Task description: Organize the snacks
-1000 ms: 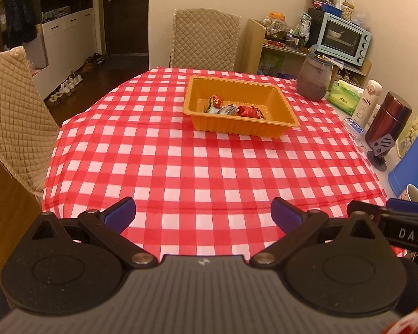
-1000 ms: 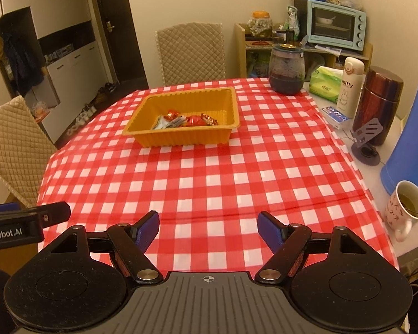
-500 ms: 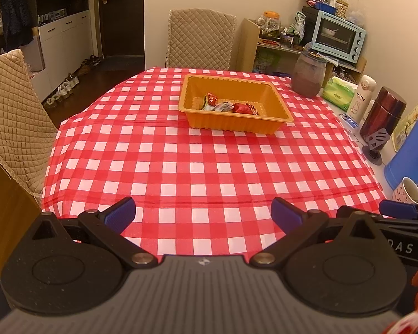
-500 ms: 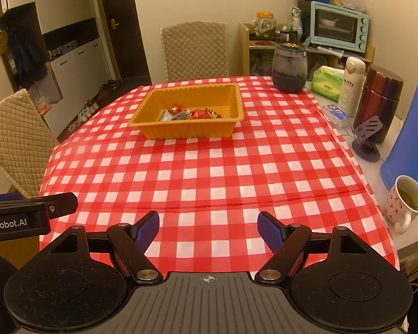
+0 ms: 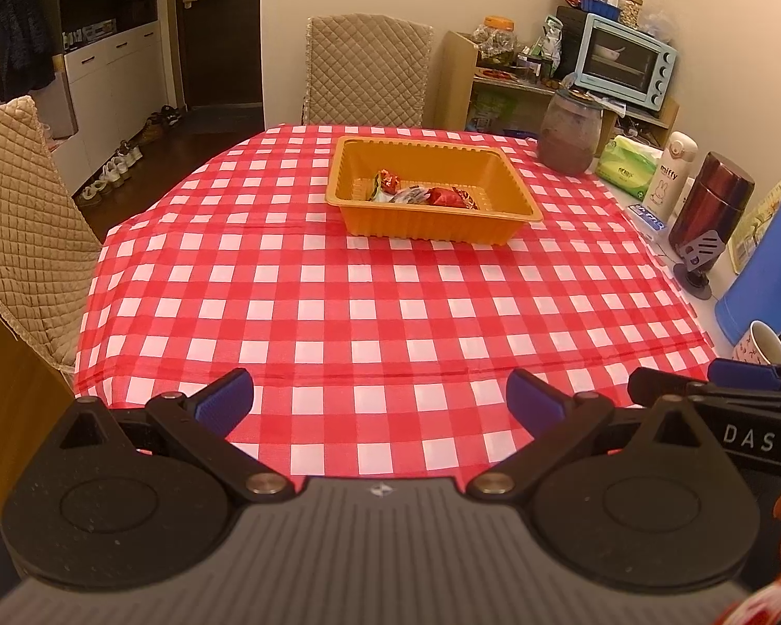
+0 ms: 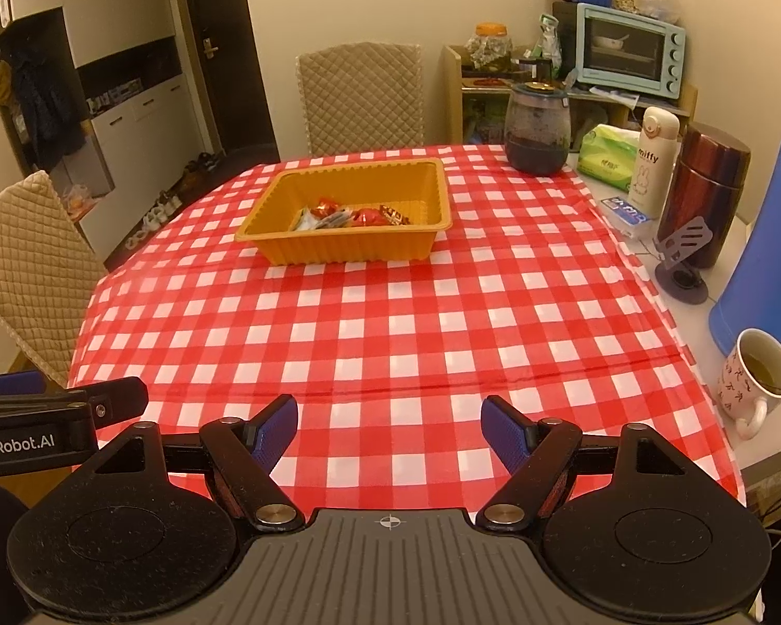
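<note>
An orange plastic tray point(image 5: 432, 224) stands on the far half of the red-checked table point(image 5: 338, 312). Several wrapped snacks point(image 5: 424, 194) lie inside it; they also show in the right wrist view point(image 6: 349, 216), in the tray point(image 6: 349, 250). My left gripper point(image 5: 380, 406) is open and empty, held above the near table edge. My right gripper point(image 6: 389, 427) is open and empty, beside it to the right. Each gripper's side shows in the other's view.
Along the right edge stand a dark glass jar point(image 6: 537, 130), a green tissue pack point(image 6: 609, 156), a white bottle point(image 6: 653, 161), a maroon flask point(image 6: 703, 192), a blue jug point(image 6: 765, 239) and a full mug point(image 6: 757, 380). Quilted chairs point(image 5: 21, 219) stand left and behind.
Both grippers have pulled back and risen a little, so the tray looks farther away. Both stay open and empty.
</note>
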Motion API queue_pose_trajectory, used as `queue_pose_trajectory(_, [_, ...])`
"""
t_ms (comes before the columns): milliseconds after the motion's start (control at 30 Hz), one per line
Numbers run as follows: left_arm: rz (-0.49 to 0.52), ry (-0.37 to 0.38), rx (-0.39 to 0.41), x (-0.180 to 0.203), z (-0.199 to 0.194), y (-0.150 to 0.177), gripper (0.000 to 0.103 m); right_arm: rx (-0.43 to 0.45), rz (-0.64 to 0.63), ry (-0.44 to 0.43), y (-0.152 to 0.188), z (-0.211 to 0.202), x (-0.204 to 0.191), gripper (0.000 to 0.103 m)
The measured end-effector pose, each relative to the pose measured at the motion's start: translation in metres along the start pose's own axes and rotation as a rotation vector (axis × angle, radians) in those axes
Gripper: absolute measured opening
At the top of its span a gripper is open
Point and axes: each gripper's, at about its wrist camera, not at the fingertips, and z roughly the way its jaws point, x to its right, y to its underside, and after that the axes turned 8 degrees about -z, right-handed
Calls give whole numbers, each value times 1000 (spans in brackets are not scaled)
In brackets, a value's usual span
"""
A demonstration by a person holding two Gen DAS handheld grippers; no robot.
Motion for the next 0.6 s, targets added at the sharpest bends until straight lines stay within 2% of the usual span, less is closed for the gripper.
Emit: queue_pose_trajectory(600, [9, -2, 3, 0, 2, 1, 103, 8, 5, 5, -1, -1, 2, 77])
